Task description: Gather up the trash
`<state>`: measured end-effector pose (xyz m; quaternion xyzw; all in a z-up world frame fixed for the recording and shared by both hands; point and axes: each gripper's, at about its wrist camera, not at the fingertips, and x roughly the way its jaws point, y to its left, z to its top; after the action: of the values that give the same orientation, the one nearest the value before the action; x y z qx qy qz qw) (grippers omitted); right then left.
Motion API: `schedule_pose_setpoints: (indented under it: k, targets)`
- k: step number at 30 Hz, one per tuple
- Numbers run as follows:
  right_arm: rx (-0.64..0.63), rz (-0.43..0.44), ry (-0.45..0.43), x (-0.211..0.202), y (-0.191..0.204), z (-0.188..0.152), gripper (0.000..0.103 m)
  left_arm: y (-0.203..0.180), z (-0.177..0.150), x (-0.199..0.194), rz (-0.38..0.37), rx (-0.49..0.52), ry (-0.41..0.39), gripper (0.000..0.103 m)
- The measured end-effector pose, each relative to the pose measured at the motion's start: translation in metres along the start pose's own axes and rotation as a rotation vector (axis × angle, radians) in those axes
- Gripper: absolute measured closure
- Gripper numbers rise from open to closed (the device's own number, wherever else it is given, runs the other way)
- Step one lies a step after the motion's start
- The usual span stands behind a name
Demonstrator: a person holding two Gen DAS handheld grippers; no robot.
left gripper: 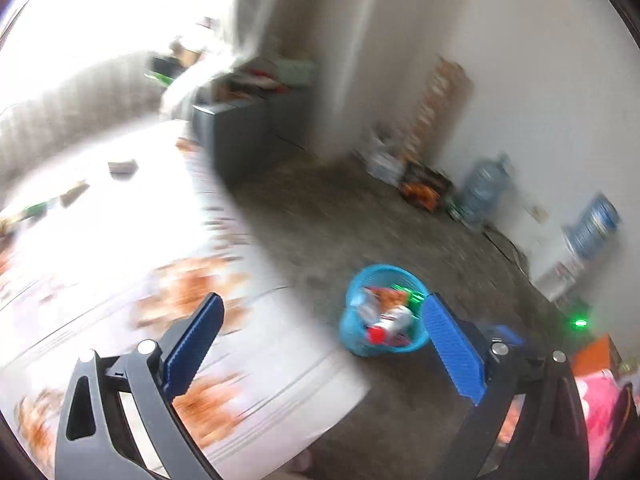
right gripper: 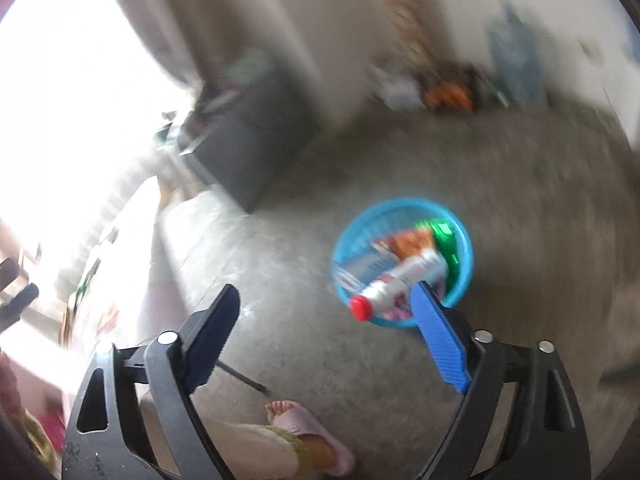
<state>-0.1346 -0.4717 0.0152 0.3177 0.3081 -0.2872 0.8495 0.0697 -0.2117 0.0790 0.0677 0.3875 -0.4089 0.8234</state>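
With both tools, left (left gripper: 320,320) and right (right gripper: 324,312), spread empty above the filled basket (right gripper: 464,240), more trash must be sought next.

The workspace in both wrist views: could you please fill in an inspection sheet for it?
Surface: grey concrete floor, bare near the bin; floral sheet to its left.
Job's things: blue basket on the floor holding a red-capped bottle, green packet and wrappers.
Clutter: small items on the sheet, too blurred to name.
Grippers: left tool and right tool open, empty.
Cables: a dark line on the floor by the wall, unclear.
Surroundings: grey cabinet, water jugs, a slippered foot.
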Motion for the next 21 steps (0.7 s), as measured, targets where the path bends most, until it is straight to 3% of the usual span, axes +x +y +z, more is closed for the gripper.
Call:
schedule_pose_setpoints:
  k: [7,11,17,21]
  targets:
    - [-0.185,0.100,-0.061,-0.050,0.095,-0.013,0.008,0.058,-0.051,-0.097,0.117,-0.117,-0.159,0.006]
    - [-0.242,0.058,-0.106,-0.076,0.137,-0.031,0.008,0.074,-0.065,-0.135,0.111,-0.119,-0.219,0.006]
    - [-0.356,0.004,-0.139,-0.083,0.173,-0.059,0.008,0.079,-0.083,-0.148,0.146,-0.106,-0.198,0.006]
    - [-0.491,-0.066,-0.146,-0.076,0.196,-0.072,0.008,0.084,-0.104,-0.137,0.244,-0.156,-0.137,0.006]
